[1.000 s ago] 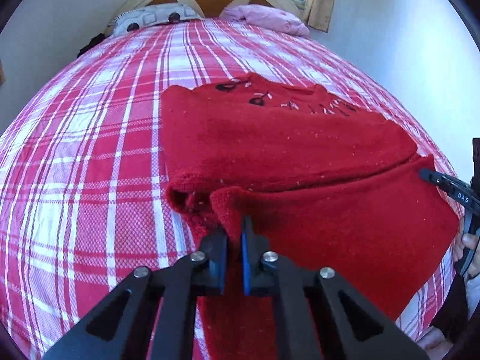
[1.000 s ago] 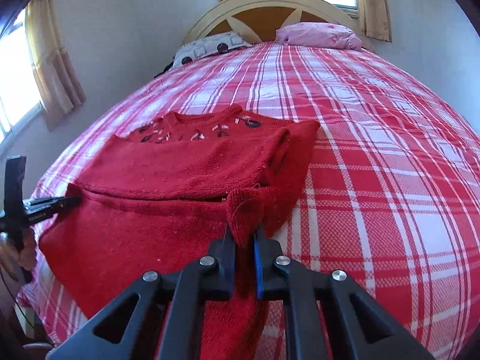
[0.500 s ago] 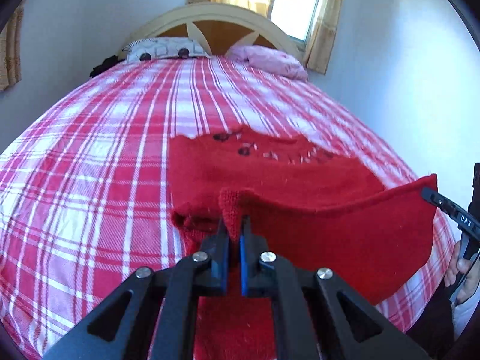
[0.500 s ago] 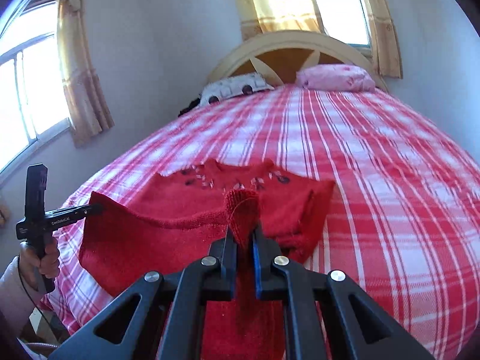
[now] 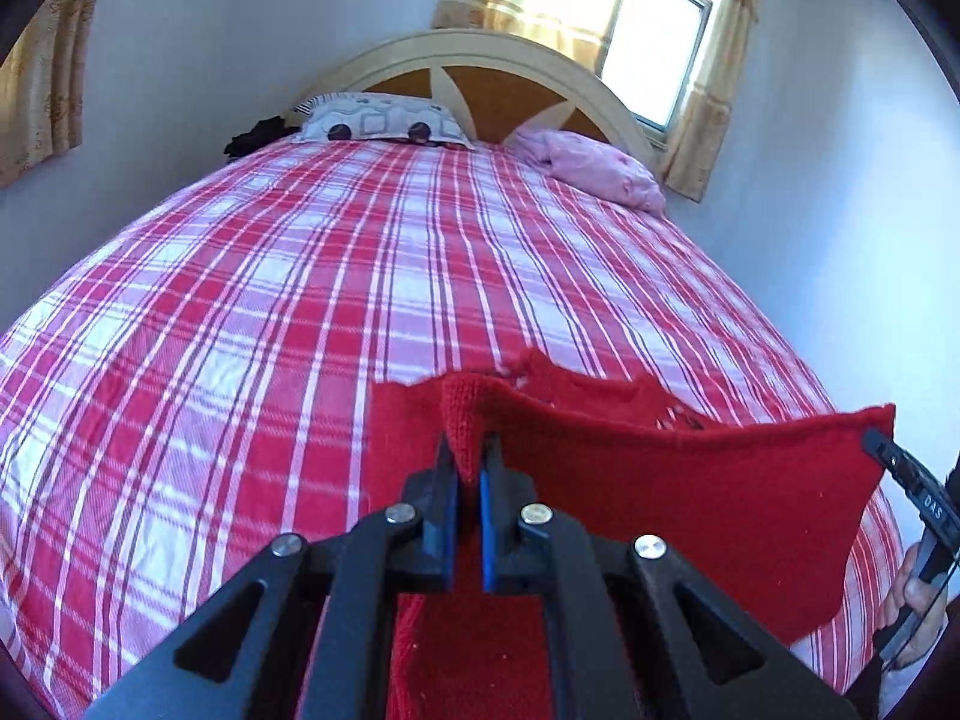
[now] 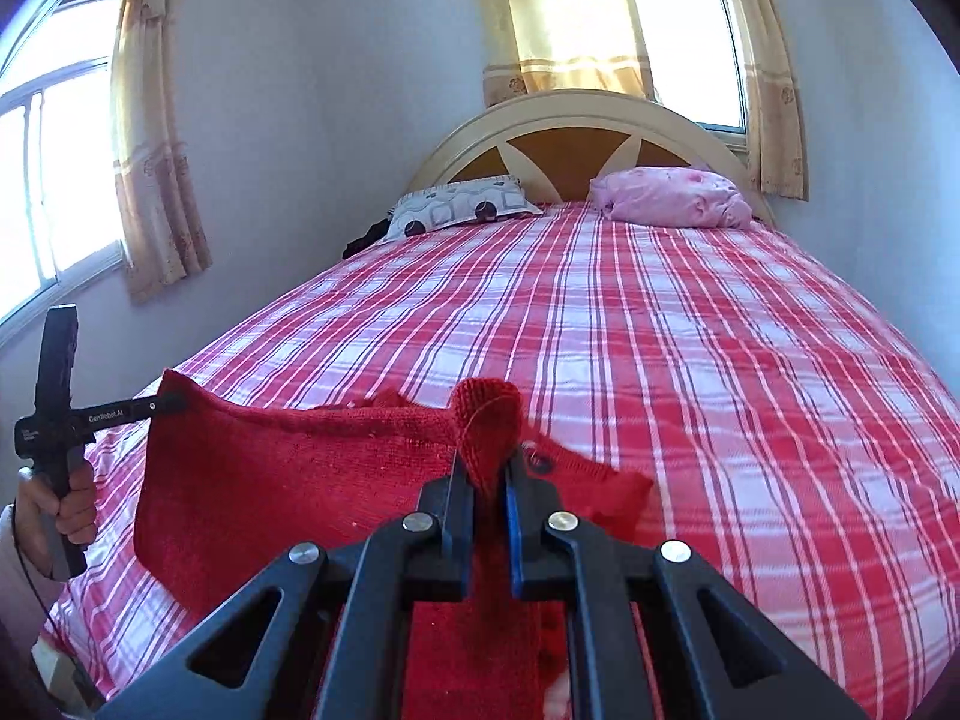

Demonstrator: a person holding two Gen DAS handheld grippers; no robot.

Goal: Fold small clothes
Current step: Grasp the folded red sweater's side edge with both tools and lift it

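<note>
- A red knitted sweater (image 5: pixel 690 498) is held up above the near end of the bed's red-and-white checked bedspread (image 5: pixel 270 312), its near edge stretched between the two grippers.
- The left gripper (image 5: pixel 467 456) is seen clamped on a bunched corner of the sweater, the jaws pressed tight on the knit.
- The right gripper (image 6: pixel 485 468) is likewise closed on the opposite corner, a fold of knit standing up between the pads.
- The sweater's far part, with dark decorations, is draped on the bedspread.
- A patterned grey pillow (image 6: pixel 462 210) and a pink pillow (image 6: pixel 672 198) are seen at the bedspread's far end, against a cream arched headboard (image 6: pixel 576 120).
</note>
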